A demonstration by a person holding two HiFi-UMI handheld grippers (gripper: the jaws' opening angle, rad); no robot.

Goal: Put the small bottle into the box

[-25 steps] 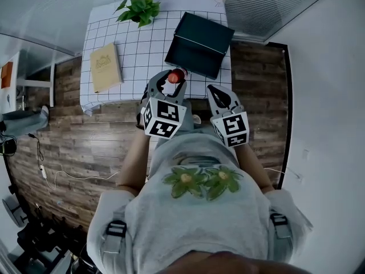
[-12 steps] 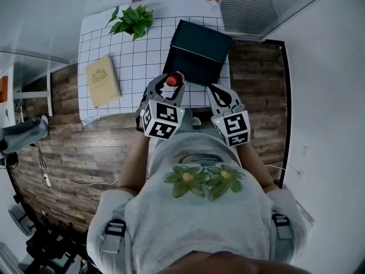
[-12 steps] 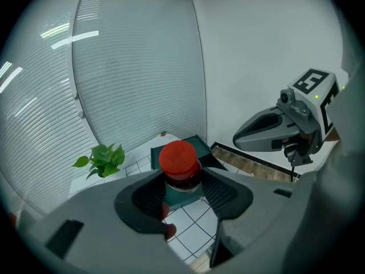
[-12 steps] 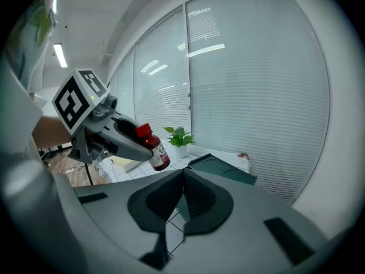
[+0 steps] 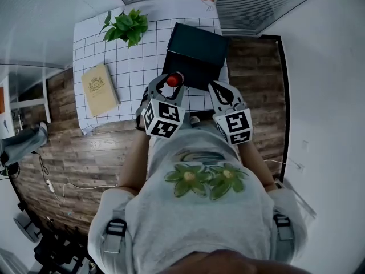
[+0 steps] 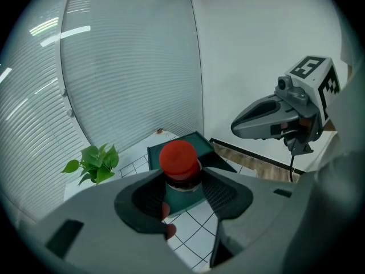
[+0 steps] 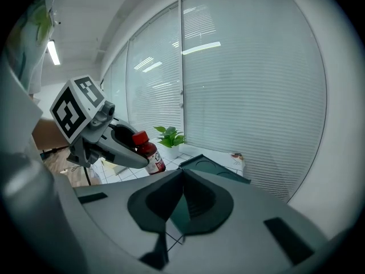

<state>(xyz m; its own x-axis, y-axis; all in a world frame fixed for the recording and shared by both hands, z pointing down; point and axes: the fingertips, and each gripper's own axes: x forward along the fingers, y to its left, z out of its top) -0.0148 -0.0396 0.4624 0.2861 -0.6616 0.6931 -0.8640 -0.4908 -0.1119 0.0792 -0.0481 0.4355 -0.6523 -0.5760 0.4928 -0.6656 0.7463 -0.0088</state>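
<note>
A small dark bottle with a red cap (image 5: 174, 80) stands upright between the fingers of my left gripper (image 5: 171, 85), which is shut on it just below the cap (image 6: 179, 157). It hangs at the near edge of the dark green box (image 5: 197, 51), whose lid is on. The right gripper view shows the bottle (image 7: 149, 153) from the side, with its label and the box (image 7: 215, 170) behind my own jaws. My right gripper (image 5: 221, 93) is shut and holds nothing, to the right of the bottle at the box's front right corner.
A white grid-pattern tablecloth (image 5: 137, 67) covers the table. On it sit a potted green plant (image 5: 124, 25) at the back left and a tan book (image 5: 98, 88) at the left. Window blinds (image 6: 131, 67) run behind the table. Wood floor (image 5: 74, 153) lies around it.
Both grippers and the person have edged toward the table. The bottle in the left gripper now sits closer to the box's near edge. The right gripper stays shut.
</note>
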